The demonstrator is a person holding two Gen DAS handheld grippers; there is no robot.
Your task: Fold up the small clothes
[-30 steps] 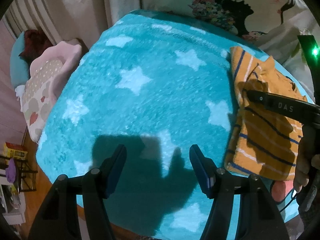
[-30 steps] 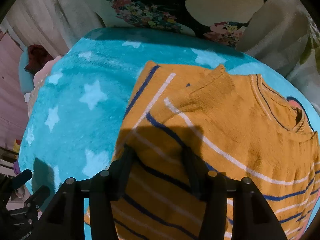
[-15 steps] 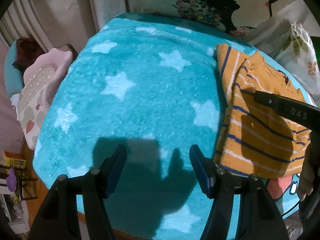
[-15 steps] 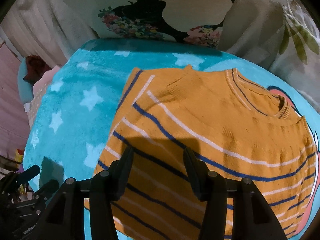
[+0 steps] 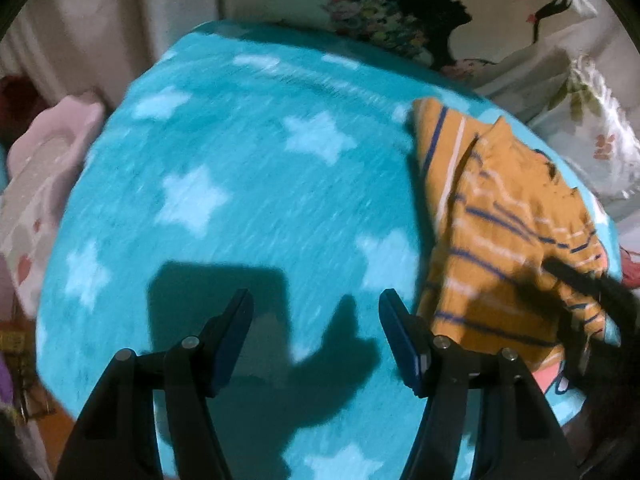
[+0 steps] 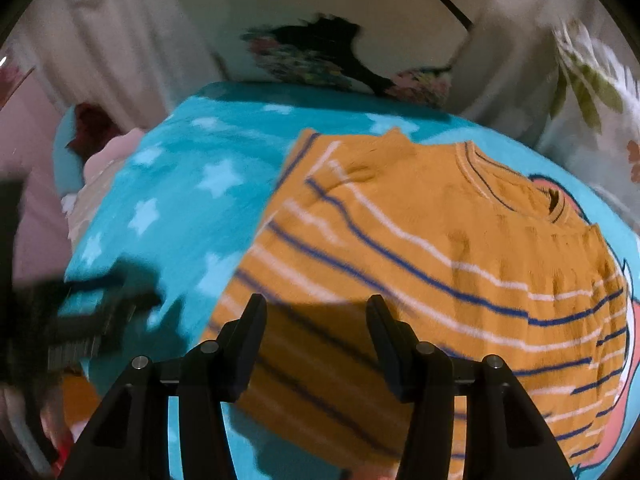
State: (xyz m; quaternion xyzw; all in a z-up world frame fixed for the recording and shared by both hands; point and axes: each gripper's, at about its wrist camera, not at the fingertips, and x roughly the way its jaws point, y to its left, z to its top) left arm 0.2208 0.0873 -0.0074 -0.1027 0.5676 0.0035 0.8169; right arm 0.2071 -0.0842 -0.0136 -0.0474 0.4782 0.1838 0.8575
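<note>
- One fleecy turquoise blanket with pale star shapes covered the bed and carried everything else; its pile looked soft and brushed, though both views were blurred.
- Behind it leaned a cream pillow printed with a black silhouette and a cluster of flowers, smooth in weave.
- Beside that sat a second white cushion with green leaf prints and a puckered surface.
- At the blanket's left edge lay a pink, scallop-edged cushion.
- Flat on the blanket's right part lay the small knitted sweater, mustard-orange with thin navy and white stripes, ribbed at its round neck; one sleeve was folded across the body.
- Over bare blanket, just left of the sweater, hung the left tool, its two dark flat fingers spread apart with nothing between them.
- Above the sweater's lower hem hung the right tool, its fingers likewise spread wide and gripping nothing; whether they touched the knit could not be told.
</note>
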